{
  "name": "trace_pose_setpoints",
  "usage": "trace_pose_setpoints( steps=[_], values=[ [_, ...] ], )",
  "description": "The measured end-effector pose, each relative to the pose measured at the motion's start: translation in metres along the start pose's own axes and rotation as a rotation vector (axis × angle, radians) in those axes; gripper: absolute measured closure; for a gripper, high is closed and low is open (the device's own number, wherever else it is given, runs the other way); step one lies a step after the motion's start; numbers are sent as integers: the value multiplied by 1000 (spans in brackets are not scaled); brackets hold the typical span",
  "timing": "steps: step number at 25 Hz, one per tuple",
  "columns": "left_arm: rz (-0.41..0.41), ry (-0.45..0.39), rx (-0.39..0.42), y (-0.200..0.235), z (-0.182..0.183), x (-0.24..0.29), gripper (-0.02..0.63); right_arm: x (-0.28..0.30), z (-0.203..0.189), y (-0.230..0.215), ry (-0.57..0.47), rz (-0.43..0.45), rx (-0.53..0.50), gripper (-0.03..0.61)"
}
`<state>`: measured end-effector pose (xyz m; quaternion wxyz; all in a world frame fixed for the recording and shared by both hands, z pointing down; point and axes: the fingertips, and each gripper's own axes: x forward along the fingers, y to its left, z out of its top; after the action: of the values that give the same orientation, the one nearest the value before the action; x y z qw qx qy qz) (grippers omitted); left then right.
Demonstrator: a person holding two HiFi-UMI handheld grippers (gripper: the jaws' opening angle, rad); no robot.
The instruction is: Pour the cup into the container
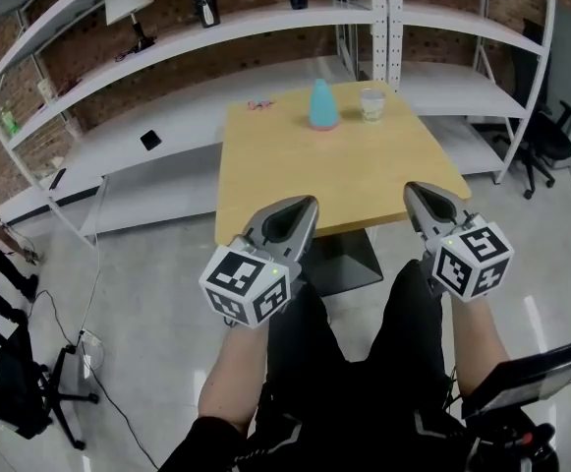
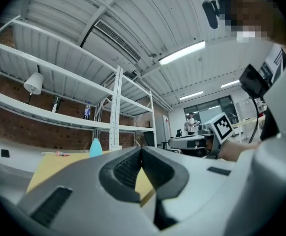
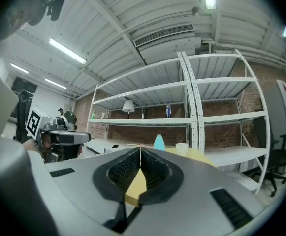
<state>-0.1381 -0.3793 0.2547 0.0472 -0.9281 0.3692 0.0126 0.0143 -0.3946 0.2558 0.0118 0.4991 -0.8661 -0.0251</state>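
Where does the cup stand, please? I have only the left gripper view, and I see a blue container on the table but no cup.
Observer: In the head view the clear cup stands right of the blue container, apart from it, near the table's far edge.
Operator: Thank you; is the right gripper holding anything?
Observer: No; the right gripper view shows the right gripper with jaws together and nothing between them.

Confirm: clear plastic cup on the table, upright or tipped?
Upright. The clear plastic cup stands on its base, rim up, beside the blue cone-shaped container.
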Motion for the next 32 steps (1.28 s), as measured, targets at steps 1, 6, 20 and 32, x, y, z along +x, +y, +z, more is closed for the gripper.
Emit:
trace_pose_setpoints(
  steps=[1, 6, 20, 32],
  values=[
    [-1, 1, -2, 11, 0, 8, 613, 11, 2, -4, -1, -3, -2, 577],
    [-10, 37, -11, 51, -9, 53, 613, 59, 2, -34, -4, -21, 20, 577],
    [49, 90, -43, 156, -5, 162, 612, 190, -7, -137, 13, -4, 84, 501],
    [38, 149, -69, 194, -39, 190, 613, 255, -36, -183, 126, -62, 35, 343]
  ],
)
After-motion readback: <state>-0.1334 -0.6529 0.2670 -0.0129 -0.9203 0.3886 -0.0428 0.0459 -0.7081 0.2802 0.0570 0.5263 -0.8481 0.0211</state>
